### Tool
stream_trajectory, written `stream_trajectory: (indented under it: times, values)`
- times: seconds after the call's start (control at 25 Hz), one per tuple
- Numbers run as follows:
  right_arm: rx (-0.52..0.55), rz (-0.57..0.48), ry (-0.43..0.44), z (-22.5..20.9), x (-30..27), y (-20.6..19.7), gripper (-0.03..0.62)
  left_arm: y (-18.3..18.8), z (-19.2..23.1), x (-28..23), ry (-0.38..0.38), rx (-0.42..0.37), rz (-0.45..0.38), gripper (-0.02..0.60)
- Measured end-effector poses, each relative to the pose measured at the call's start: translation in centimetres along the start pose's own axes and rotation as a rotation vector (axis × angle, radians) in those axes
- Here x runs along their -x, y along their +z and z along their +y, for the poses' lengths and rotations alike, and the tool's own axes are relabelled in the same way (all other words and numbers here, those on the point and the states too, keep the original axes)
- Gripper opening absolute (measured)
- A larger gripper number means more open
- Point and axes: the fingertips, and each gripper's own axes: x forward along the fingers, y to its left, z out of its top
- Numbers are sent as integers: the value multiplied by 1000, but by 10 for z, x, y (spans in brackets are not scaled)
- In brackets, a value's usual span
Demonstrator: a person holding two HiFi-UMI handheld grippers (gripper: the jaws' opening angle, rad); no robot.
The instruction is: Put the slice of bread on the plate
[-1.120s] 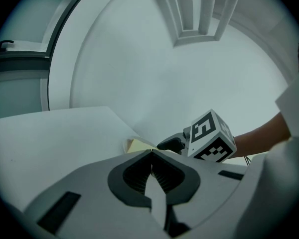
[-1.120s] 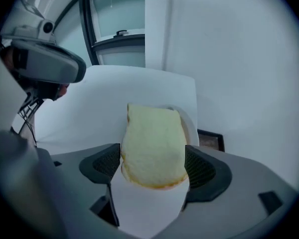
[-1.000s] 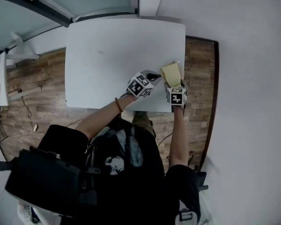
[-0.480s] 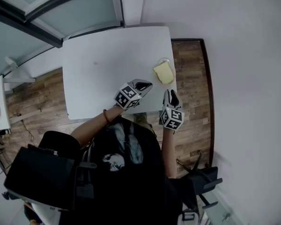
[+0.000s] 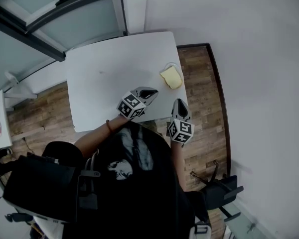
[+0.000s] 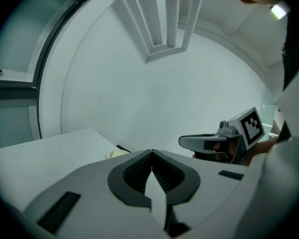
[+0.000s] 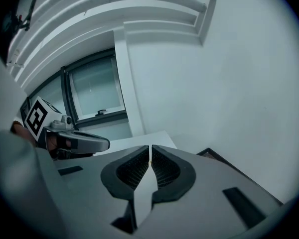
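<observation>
A pale yellow slice of bread (image 5: 171, 77) lies flat on a small plate (image 5: 168, 65) near the right edge of the white table (image 5: 109, 78). A sliver of the bread (image 6: 117, 154) peeks over the left jaws. My left gripper (image 5: 154, 90) hovers over the table's near edge, left of the bread, shut and empty (image 6: 151, 152). My right gripper (image 5: 180, 101) hangs just off the near edge, below the bread and apart from it. Its jaws are closing to shut, pads all but touching, nothing between them (image 7: 150, 147).
A white wall runs close along the table's right and far sides, with a strip of wooden floor (image 5: 199, 93) between. A window (image 7: 94, 91) stands at the far left. A black chair (image 5: 217, 188) sits behind the person at the lower right.
The right gripper has come away from the bread, leaving it on the plate, and drawn back and up past the table's near edge. The left gripper has also pulled back and risen.
</observation>
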Motion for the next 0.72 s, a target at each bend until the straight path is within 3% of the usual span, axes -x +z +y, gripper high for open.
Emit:
stream_trajectory:
  times: [0.72]
  values:
    - [16, -13, -10, 0, 16, -7, 12, -5, -14, 4, -7, -14, 2, 6]
